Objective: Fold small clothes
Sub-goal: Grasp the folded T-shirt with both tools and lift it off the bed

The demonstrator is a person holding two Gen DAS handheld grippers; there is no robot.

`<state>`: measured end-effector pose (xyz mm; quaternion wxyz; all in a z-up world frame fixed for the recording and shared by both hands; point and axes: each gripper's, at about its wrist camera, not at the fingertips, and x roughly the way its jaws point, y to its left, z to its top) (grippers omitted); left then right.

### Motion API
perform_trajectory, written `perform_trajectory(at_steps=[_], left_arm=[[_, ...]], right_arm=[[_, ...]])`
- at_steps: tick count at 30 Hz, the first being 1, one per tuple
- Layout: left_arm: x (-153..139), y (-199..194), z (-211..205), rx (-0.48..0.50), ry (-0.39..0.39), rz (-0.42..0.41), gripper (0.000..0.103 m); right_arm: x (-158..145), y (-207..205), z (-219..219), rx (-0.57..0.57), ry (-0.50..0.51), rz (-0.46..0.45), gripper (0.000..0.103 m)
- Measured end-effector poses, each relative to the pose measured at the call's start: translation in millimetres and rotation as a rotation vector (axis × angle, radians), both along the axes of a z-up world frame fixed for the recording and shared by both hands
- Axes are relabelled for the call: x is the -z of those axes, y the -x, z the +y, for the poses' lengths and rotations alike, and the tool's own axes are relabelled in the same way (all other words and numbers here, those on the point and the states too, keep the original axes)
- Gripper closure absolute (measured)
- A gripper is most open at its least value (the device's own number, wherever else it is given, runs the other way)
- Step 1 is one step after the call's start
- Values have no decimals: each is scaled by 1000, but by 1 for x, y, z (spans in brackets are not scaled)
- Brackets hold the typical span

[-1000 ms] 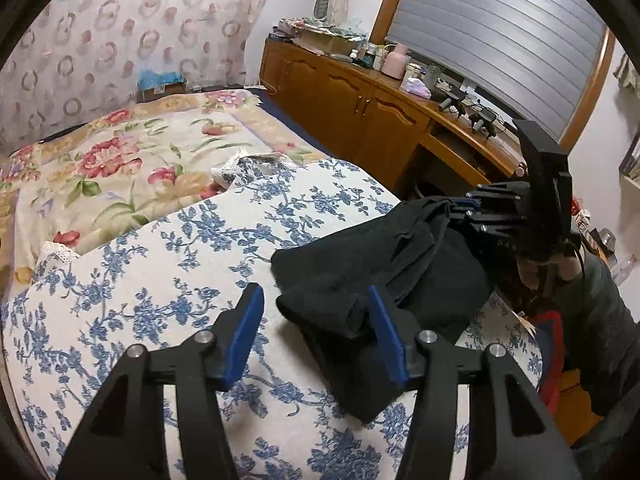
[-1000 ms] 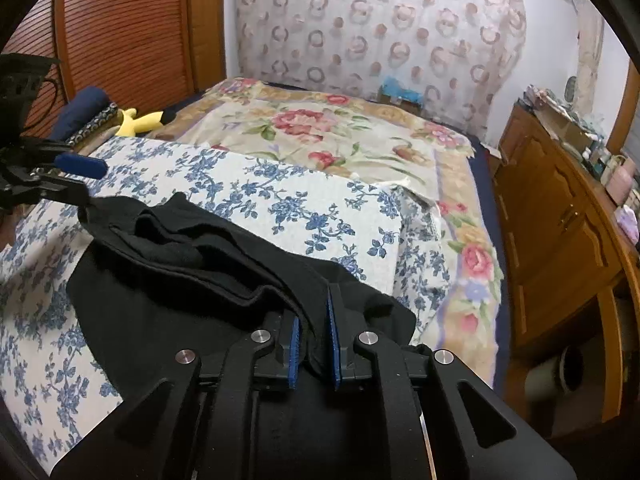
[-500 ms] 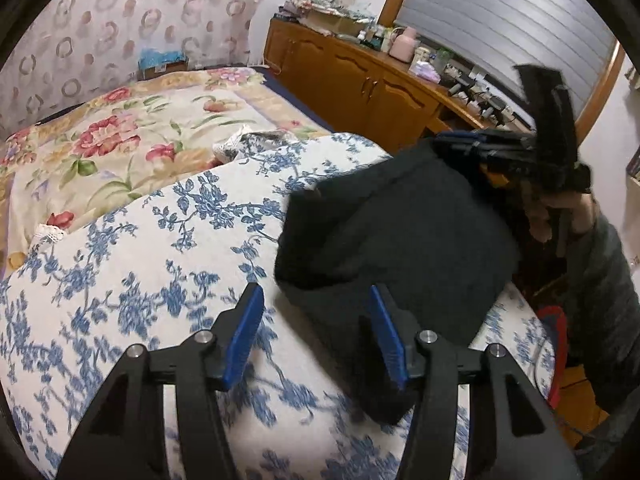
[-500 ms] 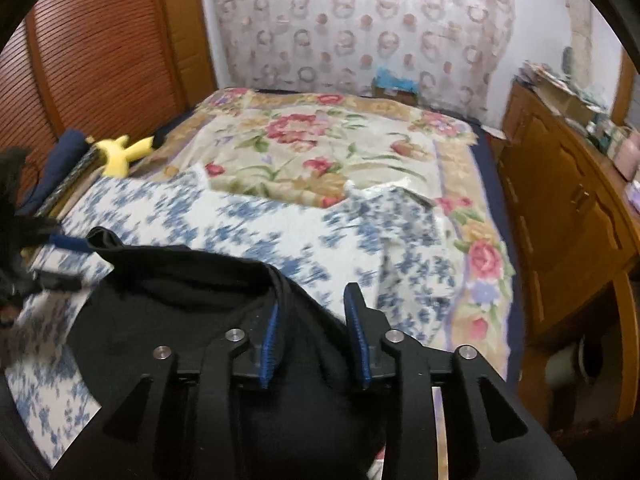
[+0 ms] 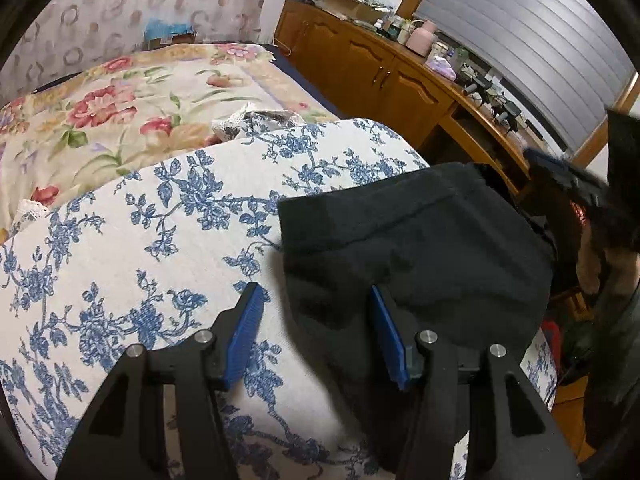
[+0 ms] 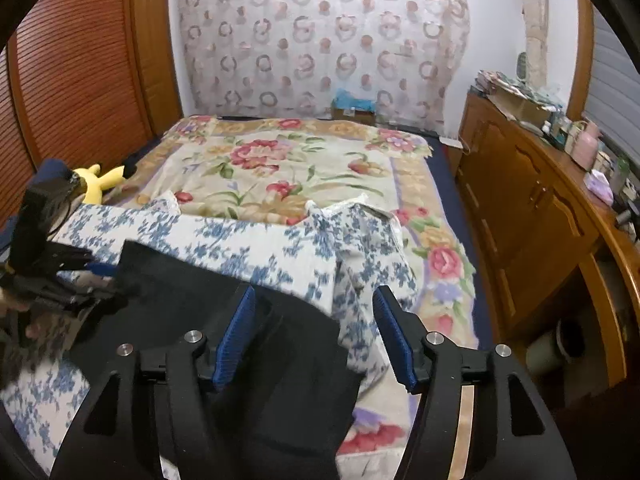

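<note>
Garment [image 5: 420,240] first: it is black, soft and thick-looking, and it lies doubled over on the blue-flowered sheet [image 5: 160,216], close to the sheet's near right edge. I judge one fold is laid down; the top layer sits fairly flat with a stitched band running across it, though the edge beside the dresser [image 5: 384,76] looks bunched. I'd say at least one more fold and some smoothing remain.

My right gripper [image 6: 314,334] has just been opening; its jaws stand wide over the garment's corner, pads clear of the cloth, holding nothing. My left gripper [image 5: 316,332] is about half open above the garment's left edge, gripping nothing. Beyond the sheet lies the red-flowered quilt [image 6: 280,160].
</note>
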<state>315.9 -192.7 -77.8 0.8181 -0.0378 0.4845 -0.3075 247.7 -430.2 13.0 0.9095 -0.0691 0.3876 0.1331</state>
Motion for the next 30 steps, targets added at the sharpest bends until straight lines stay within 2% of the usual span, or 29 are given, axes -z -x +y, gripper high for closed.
perform_trajectory(at_steps=[5, 8, 10, 13, 18, 21, 23, 27, 30], left_arm=[[0, -4, -4, 4, 48, 11, 49], [1, -5, -12, 21, 59, 3, 67], [2, -6, -16, 34, 59, 11, 90], [-3, 1, -17, 53, 56, -7, 93], [-46, 21, 8, 33, 105, -118, 93], [-61, 27, 28, 10, 97, -155, 93], [-68, 27, 45, -22, 81, -178, 93], [-72, 26, 87, -87, 44, -192, 93], [-61, 22, 112, -137, 13, -173, 93]], right_arm=[[15, 24, -4, 12, -12, 30, 40], [22, 32, -8, 29, -38, 47, 40], [26, 37, -10, 33, -49, 54, 40], [27, 42, -12, 36, -72, 57, 40], [19, 47, -13, 40, -86, 40, 40], [19, 45, -3, 31, -92, 42, 32], [19, 45, 8, 8, -99, 39, 32], [19, 43, 41, -72, -107, 29, 32], [25, 36, 67, -134, -102, 48, 32]])
